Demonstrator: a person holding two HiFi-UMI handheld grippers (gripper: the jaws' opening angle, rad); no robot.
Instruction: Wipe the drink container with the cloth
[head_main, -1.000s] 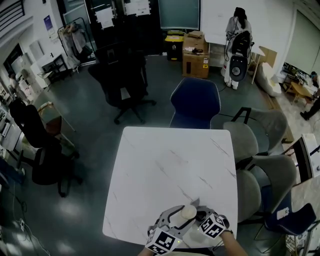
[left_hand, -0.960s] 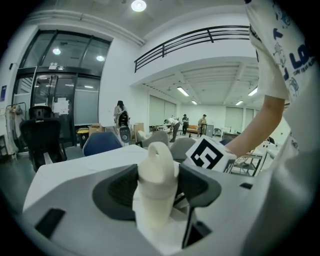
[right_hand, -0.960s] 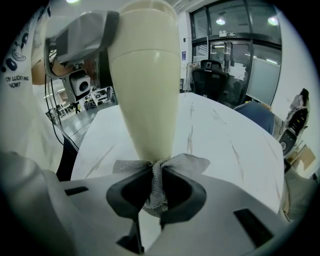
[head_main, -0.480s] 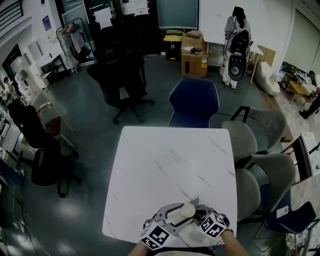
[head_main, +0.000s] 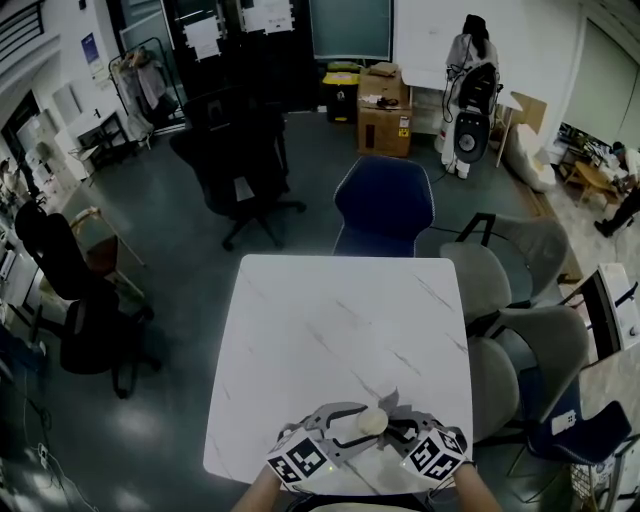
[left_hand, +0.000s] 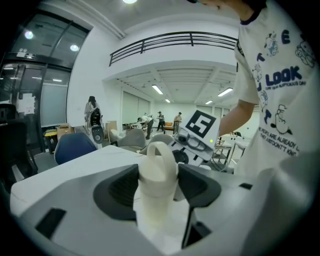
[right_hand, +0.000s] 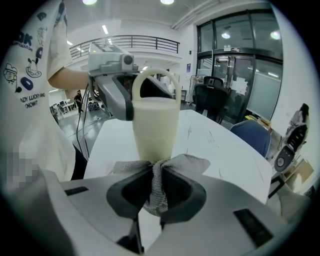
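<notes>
Drink container (right_hand: 155, 125) sits pinched in the left hand-held gripper (left_hand: 157, 182), barely shifted since a second ago, while the right hand-held gripper (right_hand: 156, 190) pinches the cloth (right_hand: 192, 162) against its base, so wiping seems under way.

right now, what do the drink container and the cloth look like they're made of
The drink container is probably plastic, cream and matte: smooth seamless wall, moulded loop handle on top, no glare. The cloth looks like soft grey knitted or woven fabric: open mesh texture shows, and it bunches into folds.
</notes>
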